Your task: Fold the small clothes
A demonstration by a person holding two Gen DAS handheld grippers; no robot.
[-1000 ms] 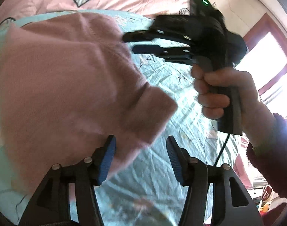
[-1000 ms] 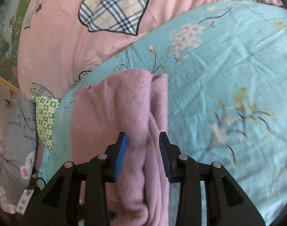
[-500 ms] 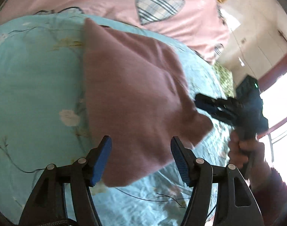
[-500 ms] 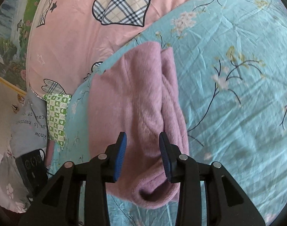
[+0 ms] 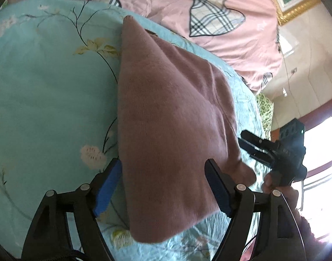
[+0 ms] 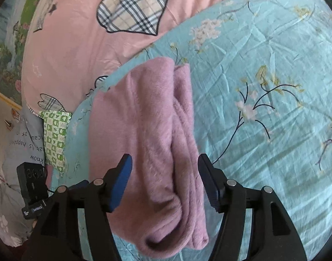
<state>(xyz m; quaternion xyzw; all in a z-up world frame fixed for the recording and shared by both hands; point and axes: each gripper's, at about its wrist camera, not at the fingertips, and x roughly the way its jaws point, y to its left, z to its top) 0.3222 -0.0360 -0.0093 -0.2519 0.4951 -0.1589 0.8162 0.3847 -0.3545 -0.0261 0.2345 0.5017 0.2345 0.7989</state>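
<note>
Folded pink fuzzy knit garment lies flat on the light-blue floral bedsheet, near the edge where it meets the pink quilt with plaid hearts. In the right wrist view it reads as a long folded bundle with the layered edges stacked along one side and a rolled cuff or hem at the near end.

Your left tool is spread wide, hovering over the near end of the garment, gripping nothing. Your right tool is also spread wide, straddling the near end of the bundle, nothing between the pads; in the left wrist view it sits just beside the garment's right corner.

My read: folds look mostly done, and the step now is either a last half-fold or tidying.

- If you fold again, pinch the near end through all layers, one tool per corner, so the stacked edge doesn't slide apart.
- Lift low and carry the end straight toward the far end, both tools moving together.
- Fuzzy knit is thick and springy; press it down after release or it will pop open.
- Watch the loose layered side on the right; likely to splay if you grab only the top layer.
- Keep it on the blue sheet, away from the quilt edge.
</note>
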